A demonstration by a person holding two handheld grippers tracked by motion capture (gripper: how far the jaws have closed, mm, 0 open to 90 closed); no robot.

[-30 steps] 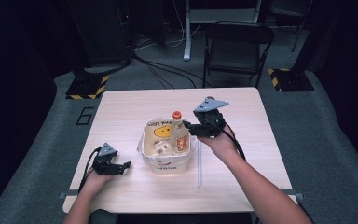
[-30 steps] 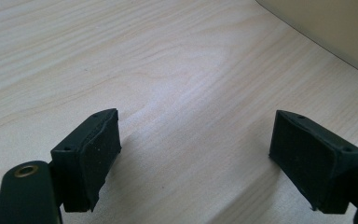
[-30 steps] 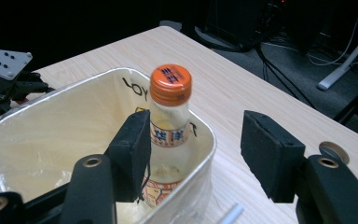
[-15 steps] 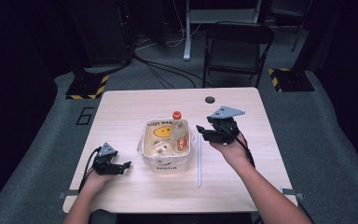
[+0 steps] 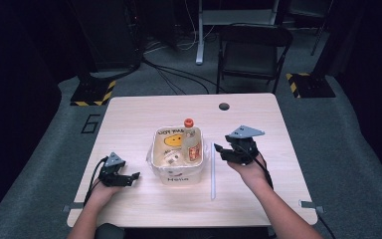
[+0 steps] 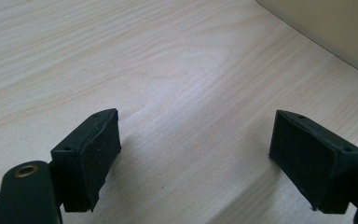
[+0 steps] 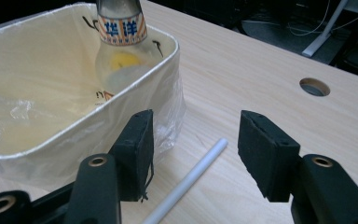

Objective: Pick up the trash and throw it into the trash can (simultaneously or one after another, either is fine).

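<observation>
- Right gripper (image 5: 220, 149), right of centre in the high view: jaws apart with nothing between them; they have just been closing a little. In the right gripper view the gripper (image 7: 196, 149) frames a white tube (image 7: 189, 179) lying on the table (image 7: 261, 84).
- Tube (image 5: 212, 169) in the high view: flat on the table, just right of the tub (image 5: 176, 175), running toward the lower edge of the frame.
- Tub, centre of the high view: holds a bottle (image 5: 191, 142) with an orange cap, upright at its right wall; the bottle (image 7: 121, 42) appears at the top of the right gripper view.
- Left gripper (image 5: 133, 177), lower left of the high view: jaws wide apart and empty, low over bare table (image 6: 177, 70), left of the tub.
</observation>
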